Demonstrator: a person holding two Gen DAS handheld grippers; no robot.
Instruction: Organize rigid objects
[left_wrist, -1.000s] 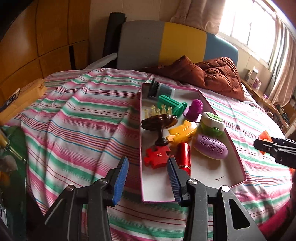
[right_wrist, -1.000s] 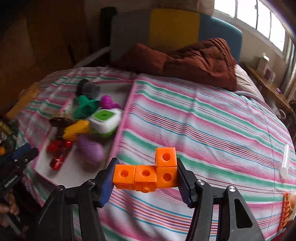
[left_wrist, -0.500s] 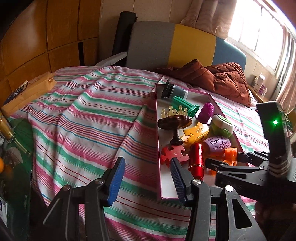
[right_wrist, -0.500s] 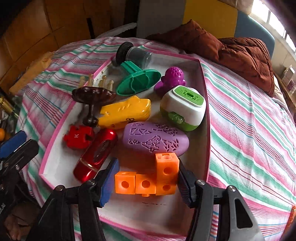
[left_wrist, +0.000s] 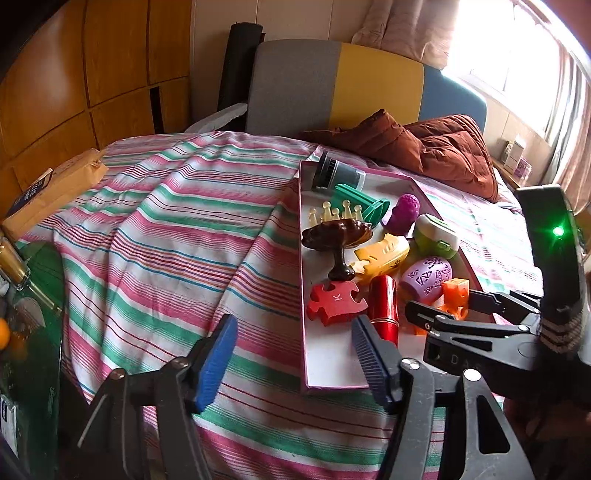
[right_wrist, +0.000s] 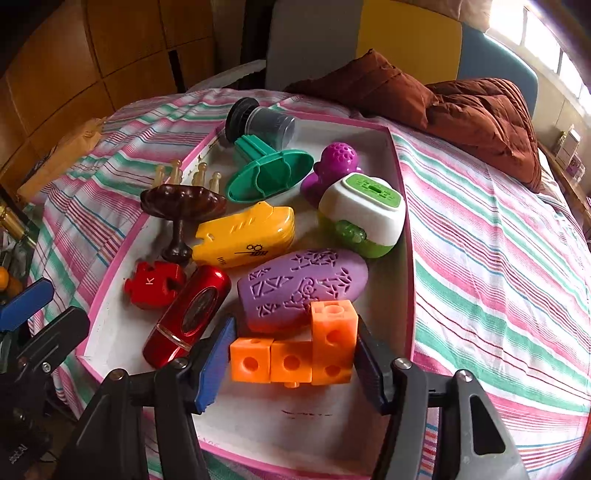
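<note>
Striped bed (right_wrist: 498, 258), tray (right_wrist: 369, 417) lower centre. Right gripper (right_wrist: 291, 354) came over tray since before, jaws easing apart, blocks (right_wrist: 295, 354) between. Left gripper (left_wrist: 291, 354) widened, empty.

Right gripper (right_wrist: 291, 354): I carried the orange block piece (right_wrist: 295, 350) from over the bedspread into the pink-rimmed tray (right_wrist: 402, 236) | Left gripper (left_wrist: 291, 354): my jaws were just opening, nothing between them.

The bedspread (right_wrist: 498, 266) runs in pink, green and white stripes, and the tray (right_wrist: 402, 236) on it is white with a pink rim. In the tray lie orange cubes (right_wrist: 295, 354), a purple oval (right_wrist: 303, 288) with a cut pattern, a yellow case (right_wrist: 243, 236), a red tube (right_wrist: 188, 314) and a red puzzle piece (right_wrist: 153, 282).
</note>
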